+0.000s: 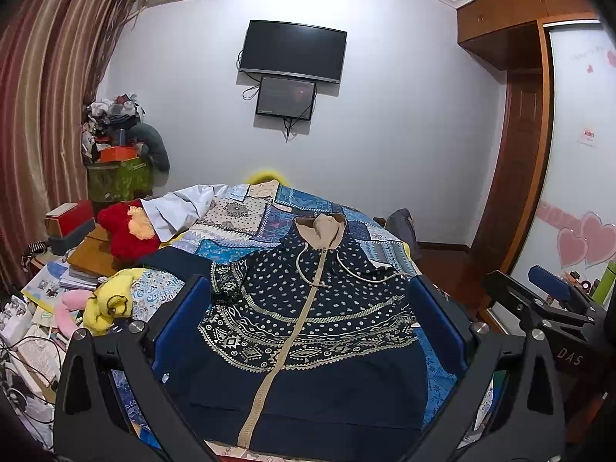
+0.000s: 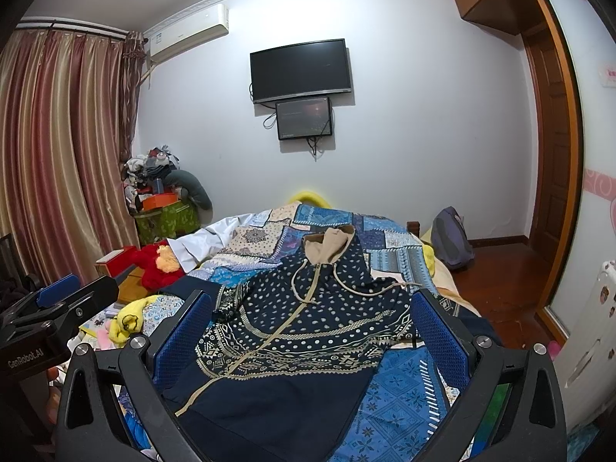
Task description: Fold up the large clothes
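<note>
A navy zip hoodie (image 1: 308,319) with white dots, patterned bands and a tan hood lies flat, front up, on the blue patchwork bedspread (image 1: 246,215). It also shows in the right wrist view (image 2: 308,331). My left gripper (image 1: 310,292) is open and empty, hovering above the hoodie's lower half. My right gripper (image 2: 312,308) is open and empty, above the hoodie's right side. The right gripper shows at the right edge of the left wrist view (image 1: 550,292); the left gripper shows at the left edge of the right wrist view (image 2: 57,300).
Red (image 1: 127,231) and yellow (image 1: 109,304) plush toys and piles of books lie left of the bed. A white cloth (image 1: 173,208) lies at the far left of the bed. A backpack (image 2: 450,242) stands on the wooden floor at the right. A wardrobe (image 1: 577,154) stands beyond it.
</note>
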The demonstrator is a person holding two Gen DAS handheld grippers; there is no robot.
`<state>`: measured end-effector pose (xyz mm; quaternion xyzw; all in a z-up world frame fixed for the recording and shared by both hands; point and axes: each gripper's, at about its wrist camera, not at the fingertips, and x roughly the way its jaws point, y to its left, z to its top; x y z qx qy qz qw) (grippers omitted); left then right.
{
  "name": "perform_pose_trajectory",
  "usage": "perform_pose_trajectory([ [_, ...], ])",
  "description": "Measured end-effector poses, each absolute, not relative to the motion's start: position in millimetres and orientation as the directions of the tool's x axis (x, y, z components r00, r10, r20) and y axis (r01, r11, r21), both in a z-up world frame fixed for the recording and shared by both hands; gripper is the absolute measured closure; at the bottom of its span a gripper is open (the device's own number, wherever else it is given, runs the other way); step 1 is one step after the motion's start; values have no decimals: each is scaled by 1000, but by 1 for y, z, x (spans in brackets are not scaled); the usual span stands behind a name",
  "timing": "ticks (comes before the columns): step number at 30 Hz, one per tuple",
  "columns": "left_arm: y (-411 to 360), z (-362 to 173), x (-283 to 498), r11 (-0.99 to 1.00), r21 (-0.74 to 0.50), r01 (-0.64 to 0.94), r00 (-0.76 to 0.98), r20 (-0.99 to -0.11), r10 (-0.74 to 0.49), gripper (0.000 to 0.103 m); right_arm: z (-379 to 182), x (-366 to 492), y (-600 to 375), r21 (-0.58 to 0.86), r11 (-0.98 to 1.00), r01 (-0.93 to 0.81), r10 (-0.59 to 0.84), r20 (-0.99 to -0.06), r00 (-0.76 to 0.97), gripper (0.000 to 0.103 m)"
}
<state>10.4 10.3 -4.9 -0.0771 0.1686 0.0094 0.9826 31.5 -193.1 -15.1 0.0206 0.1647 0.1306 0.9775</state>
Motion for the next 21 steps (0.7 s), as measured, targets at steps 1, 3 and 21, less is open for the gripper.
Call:
perform_pose_trajectory([
  [1, 10, -5, 11, 988, -148, -45, 943, -334, -7, 0, -15, 32, -194, 83, 965, -249, 262, -316, 912, 0],
  [3, 10, -5, 10, 988, -149, -44, 943, -333, -8, 0, -15, 32, -194, 84, 965, -249, 263, -316, 912, 0],
  [21, 14, -9, 25, 987, -150, -55, 933, -359, -2, 0, -17, 45, -193, 91, 965, -246, 262, -340, 903, 0],
])
